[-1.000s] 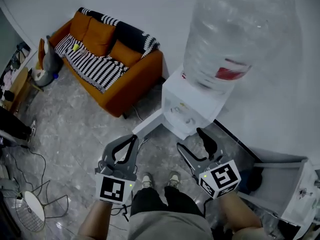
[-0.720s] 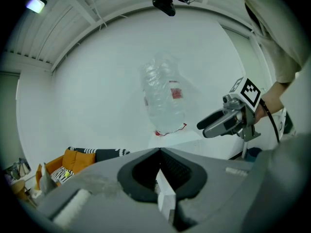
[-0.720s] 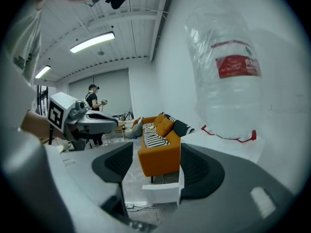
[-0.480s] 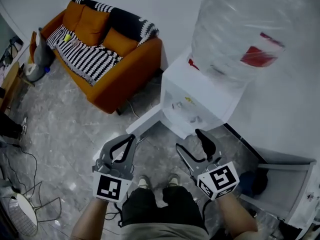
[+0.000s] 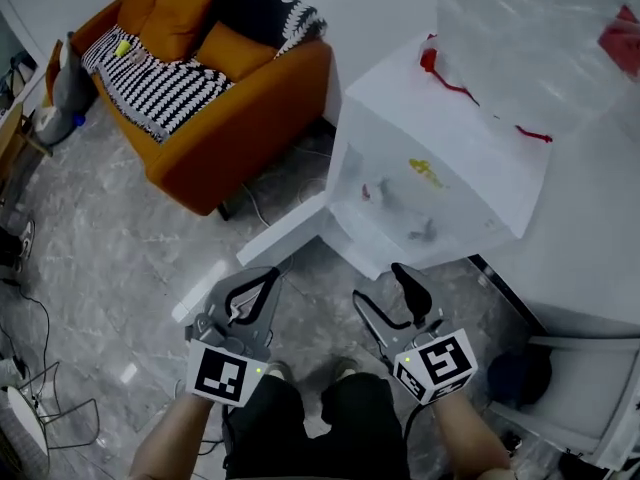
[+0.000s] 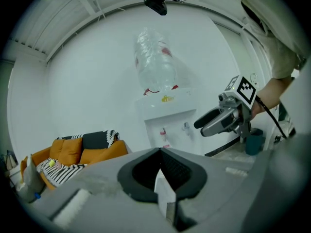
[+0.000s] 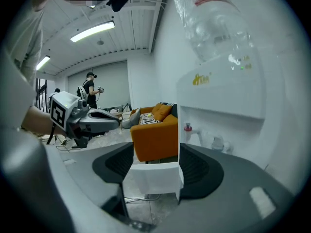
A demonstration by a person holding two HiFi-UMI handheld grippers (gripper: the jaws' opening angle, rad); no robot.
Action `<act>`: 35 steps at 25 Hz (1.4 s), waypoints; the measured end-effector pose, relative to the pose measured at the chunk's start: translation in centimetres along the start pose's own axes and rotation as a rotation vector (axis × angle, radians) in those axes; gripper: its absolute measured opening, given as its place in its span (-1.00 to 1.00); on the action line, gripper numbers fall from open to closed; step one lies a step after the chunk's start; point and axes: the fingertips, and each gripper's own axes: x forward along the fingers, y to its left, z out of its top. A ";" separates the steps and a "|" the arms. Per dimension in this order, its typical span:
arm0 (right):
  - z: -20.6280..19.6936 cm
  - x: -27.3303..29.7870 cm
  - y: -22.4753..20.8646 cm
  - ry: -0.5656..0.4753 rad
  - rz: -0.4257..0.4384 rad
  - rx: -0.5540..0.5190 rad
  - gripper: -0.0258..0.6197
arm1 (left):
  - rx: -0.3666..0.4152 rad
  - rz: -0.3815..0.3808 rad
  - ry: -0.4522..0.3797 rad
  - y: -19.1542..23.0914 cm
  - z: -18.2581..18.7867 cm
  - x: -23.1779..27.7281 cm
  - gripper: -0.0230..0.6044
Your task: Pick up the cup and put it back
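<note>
The left gripper [image 5: 272, 274] has its 2 jaws drawn together at the tips, with nothing pinched between them. The right gripper [image 5: 380, 284] stands wide open and empty. Through its gap I see only a white panel [image 7: 153, 178], with the orange sofa [image 7: 155, 140] behind it. Both grippers point toward the foot of the water dispenser [image 5: 430, 183]. The cup [image 6: 254, 143] is off to the right of the right gripper, low by the wall. It is dark teal, plain and upright. From overhead it is just a dim round blot beside a white cabinet [image 5: 600, 398]. I cannot see inside it, or tell whether it stands on the floor or on a ledge. The dispenser's bottle [image 5: 540, 48] is cut off at the top.
</note>
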 end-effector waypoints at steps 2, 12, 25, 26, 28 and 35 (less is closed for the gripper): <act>-2.7 1.5 -0.5 -0.005 -0.002 -0.007 0.01 | 0.009 -0.006 -0.008 -0.4 -2.8 1.1 -0.92; -15.9 8.4 -2.8 -0.017 0.010 -0.041 -0.04 | 0.098 0.006 -0.051 -2.0 -15.7 7.2 -0.92; -29.3 14.7 -7.7 0.005 -0.119 -0.116 -0.04 | 0.098 -0.066 -0.092 -3.5 -27.4 13.4 -0.92; -30.0 15.2 -8.4 0.009 -0.138 -0.108 -0.04 | 0.113 -0.064 -0.092 -3.5 -27.9 13.9 -0.92; -31.2 16.2 -9.8 0.015 -0.176 -0.116 -0.03 | 0.144 -0.065 -0.106 -3.7 -28.5 15.0 -0.92; -34.2 19.5 -14.6 -0.003 -0.323 -0.105 0.05 | 0.065 -0.140 -0.153 -5.1 -30.7 20.4 -0.92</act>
